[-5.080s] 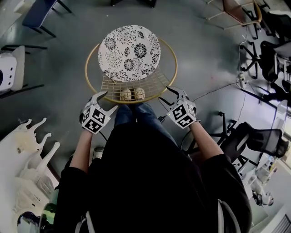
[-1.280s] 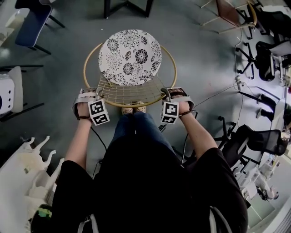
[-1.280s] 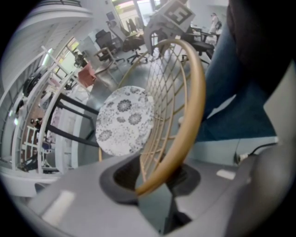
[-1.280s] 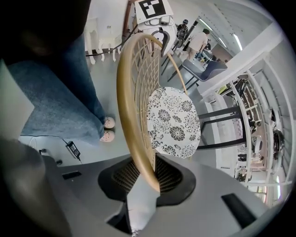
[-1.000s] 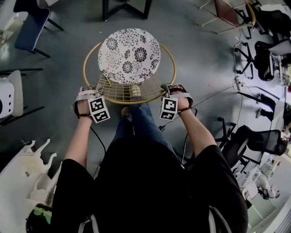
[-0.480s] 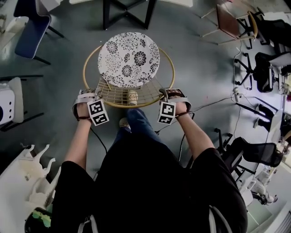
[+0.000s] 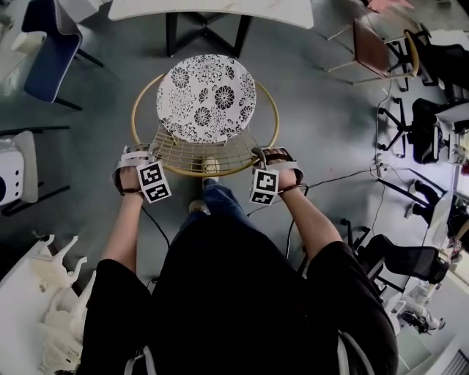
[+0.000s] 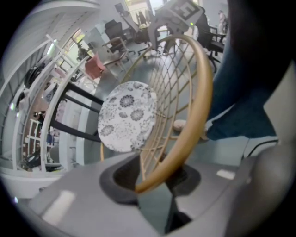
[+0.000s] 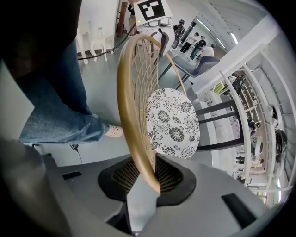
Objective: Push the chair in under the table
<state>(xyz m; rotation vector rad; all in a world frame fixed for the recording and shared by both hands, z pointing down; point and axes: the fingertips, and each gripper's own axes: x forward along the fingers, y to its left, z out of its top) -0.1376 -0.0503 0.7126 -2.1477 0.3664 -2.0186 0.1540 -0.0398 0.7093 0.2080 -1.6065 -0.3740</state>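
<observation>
Reaching forward with both arms level, the person has the left gripper and right gripper clamped on the back rim of the gold wire chair, which stands just before the white table.

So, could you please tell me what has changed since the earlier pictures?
The left gripper and right gripper took hold of the chair by its back rim and pushed it forward; the table now shows just ahead. The floral cushion stays on the seat.
</observation>
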